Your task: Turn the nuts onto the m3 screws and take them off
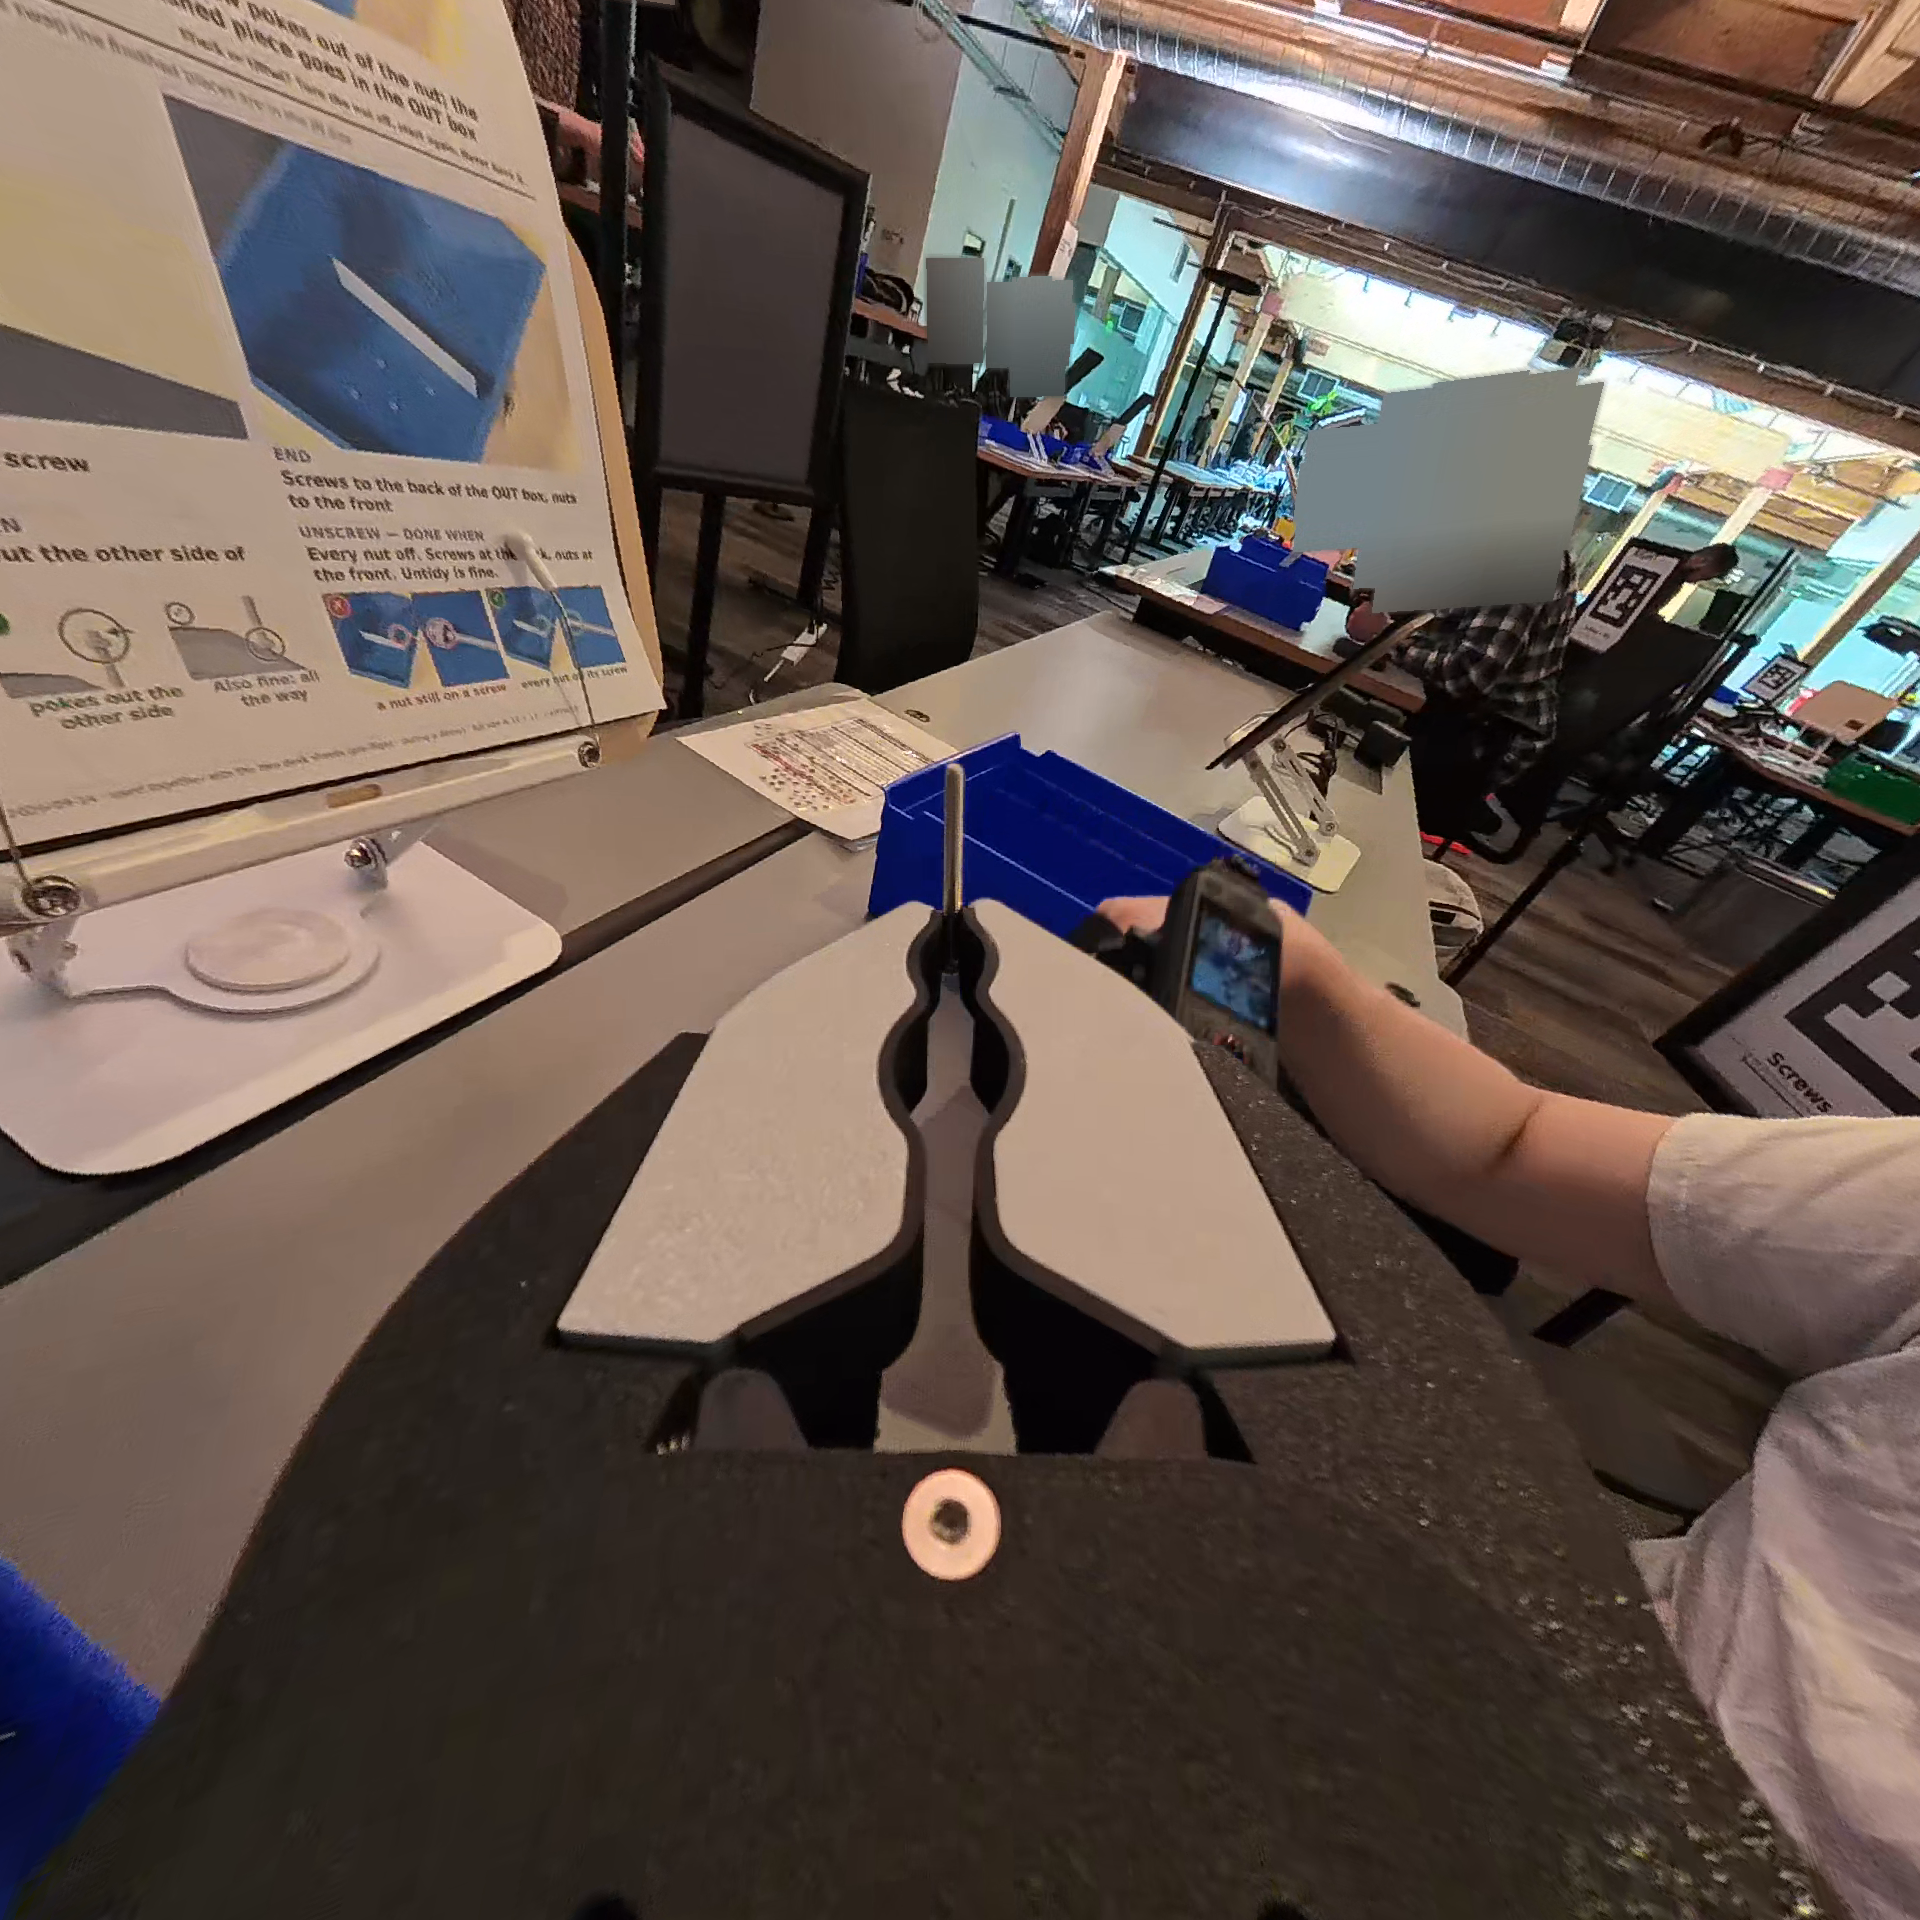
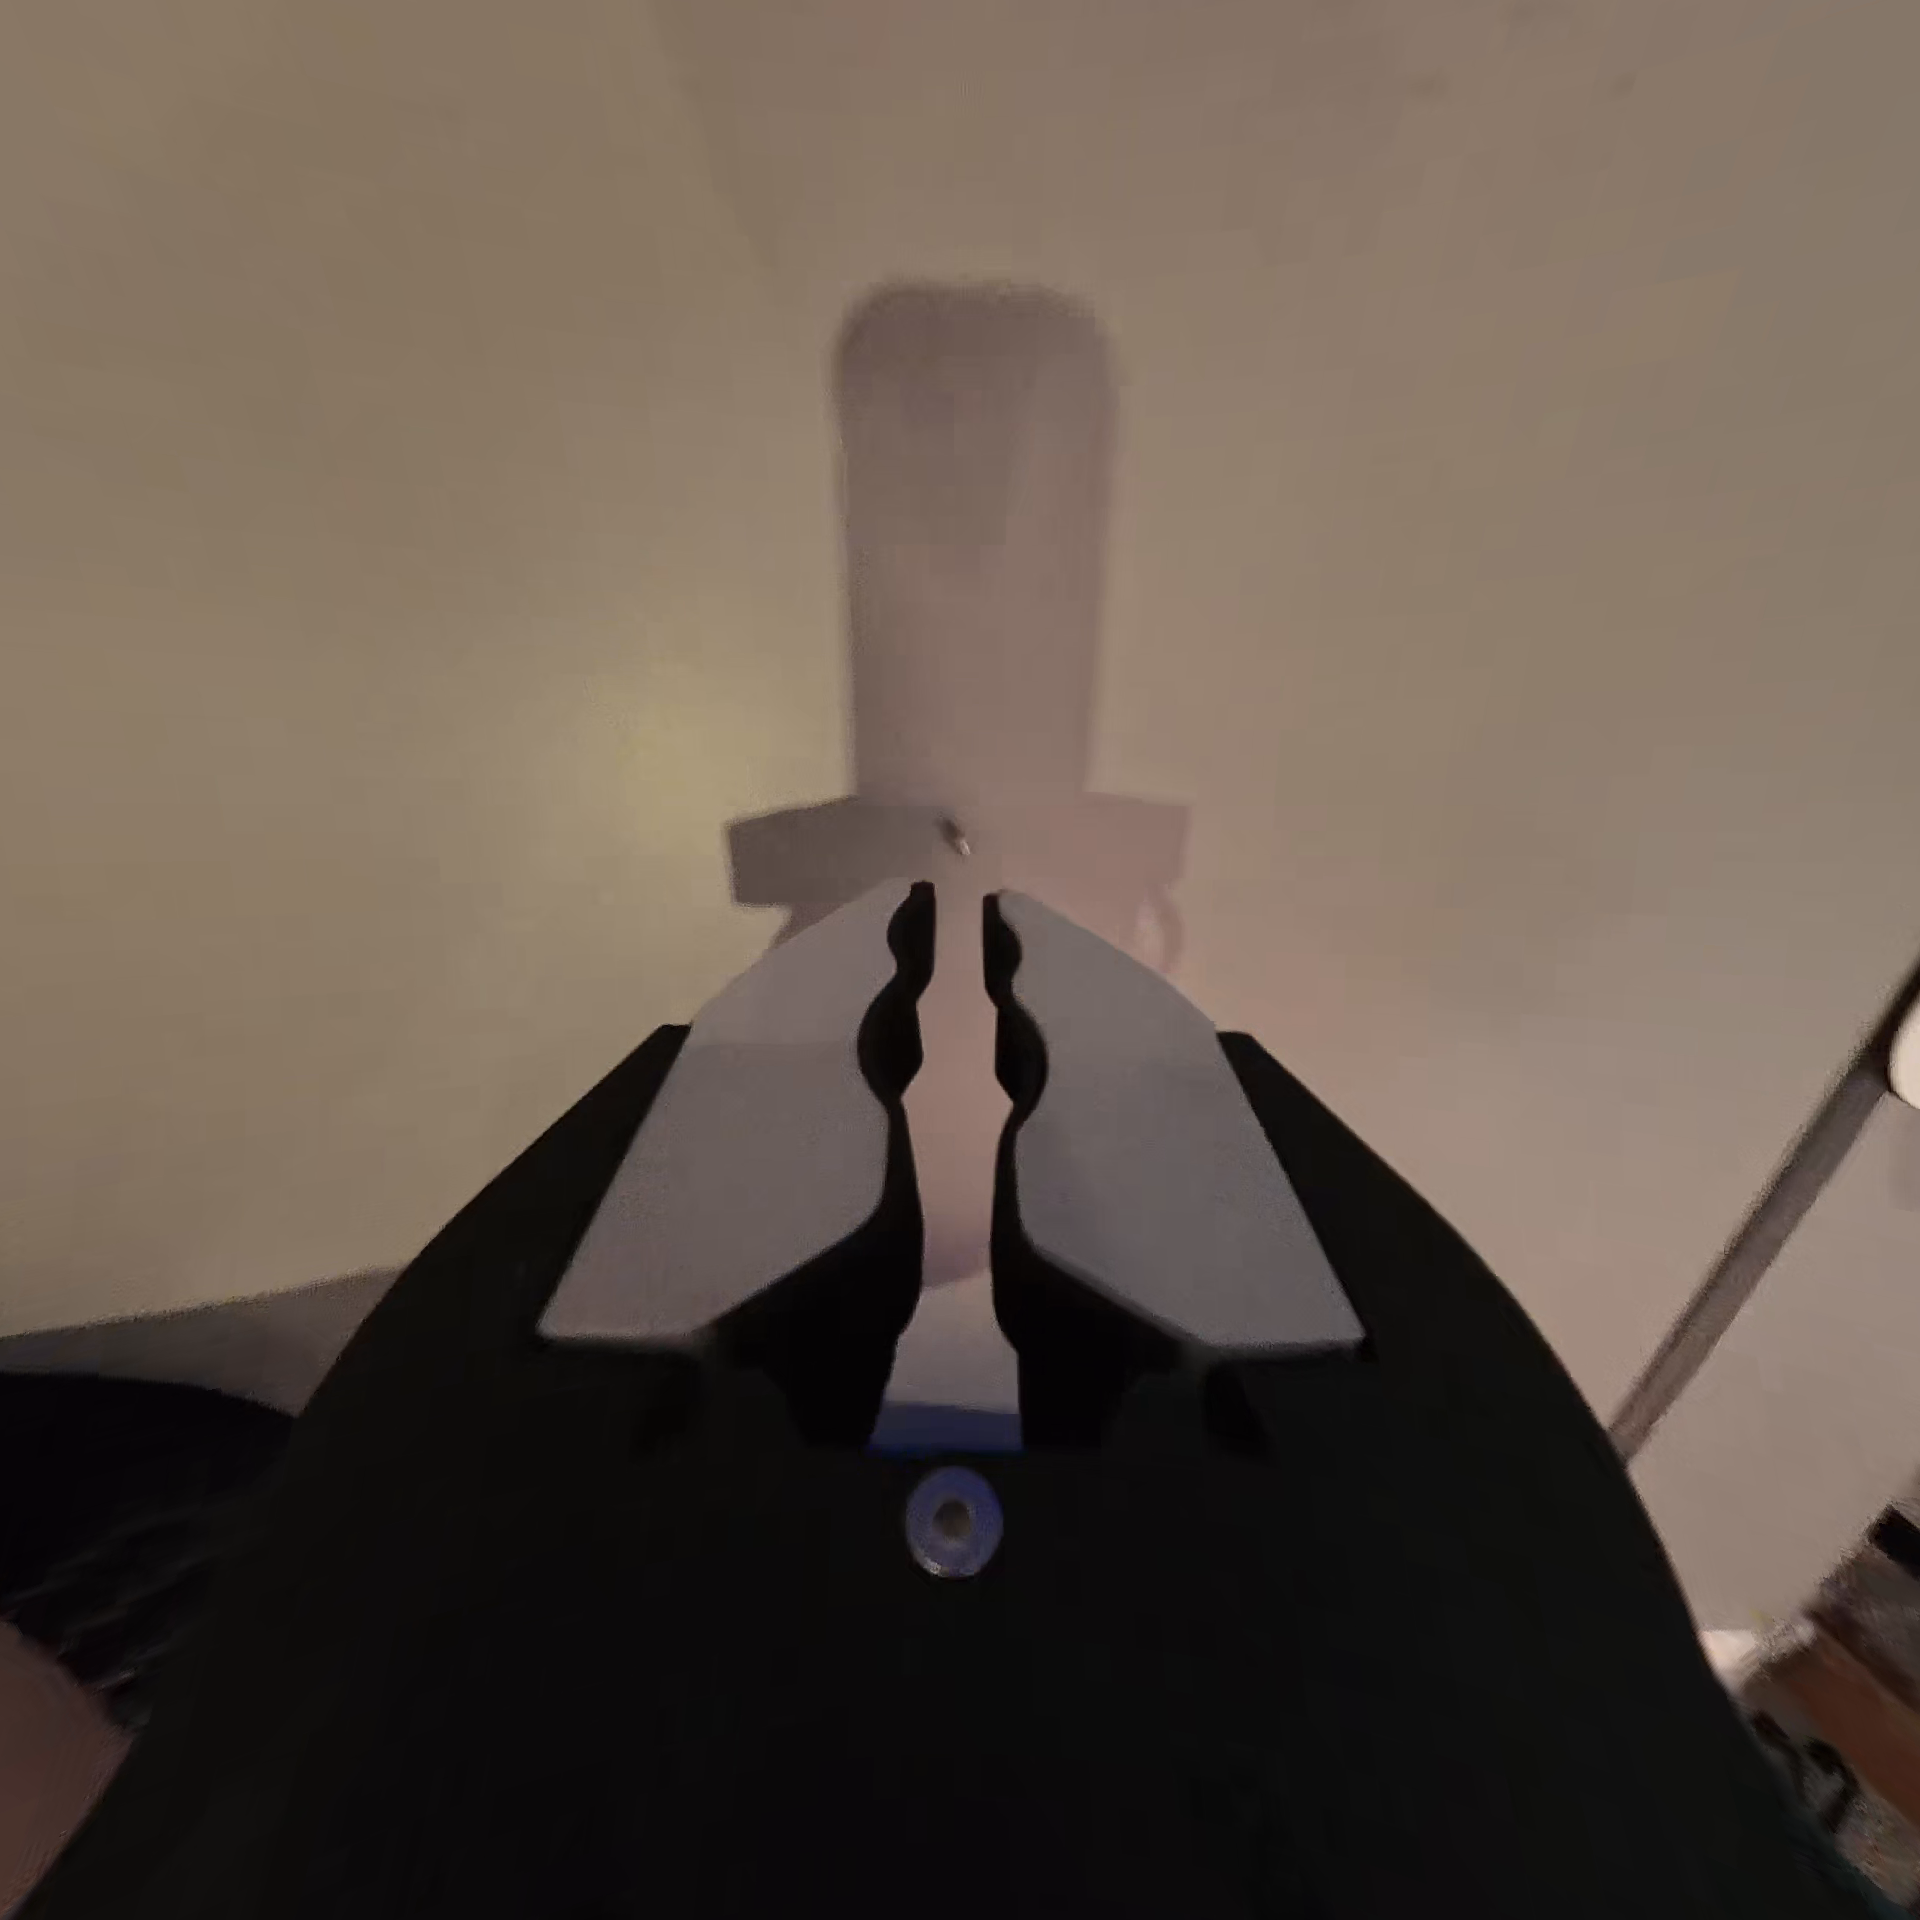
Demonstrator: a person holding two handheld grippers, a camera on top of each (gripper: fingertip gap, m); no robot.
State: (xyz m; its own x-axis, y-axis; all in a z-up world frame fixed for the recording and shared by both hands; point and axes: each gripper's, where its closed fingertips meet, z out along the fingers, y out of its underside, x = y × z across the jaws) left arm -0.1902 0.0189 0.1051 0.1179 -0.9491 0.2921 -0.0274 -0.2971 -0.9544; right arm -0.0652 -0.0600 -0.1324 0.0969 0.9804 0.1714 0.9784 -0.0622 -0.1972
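The left tongs are closed narrow on a long silver screw, pinched at its lower end in the small notch at the fingertips so that the shaft stands upright above them. No nut can be made out on the visible shaft. Just behind the screw, a blue bin sits on the grey surface. To the left stands a white stand carrying an instruction sheet, and a smaller printed paper lies flat near the bin's far left corner. To the right of the left tongs, a person's bare forearm reaches in toward the bin, the hand gripping the other tool, whose small lit screen faces the camera. A second white stand sits farther right on the surface.

In the right wrist view, the right tongs point down at a pale, dimly lit surface and are slightly apart, with a narrow gap between the fingertips and nothing gripped. Just ahead of the tips lies a tiny metallic piece; it is too small and blurred to tell whether it is a nut or a screw. The shadow of the tool falls on the surface beyond it. A grey bar crosses the lower right edge.
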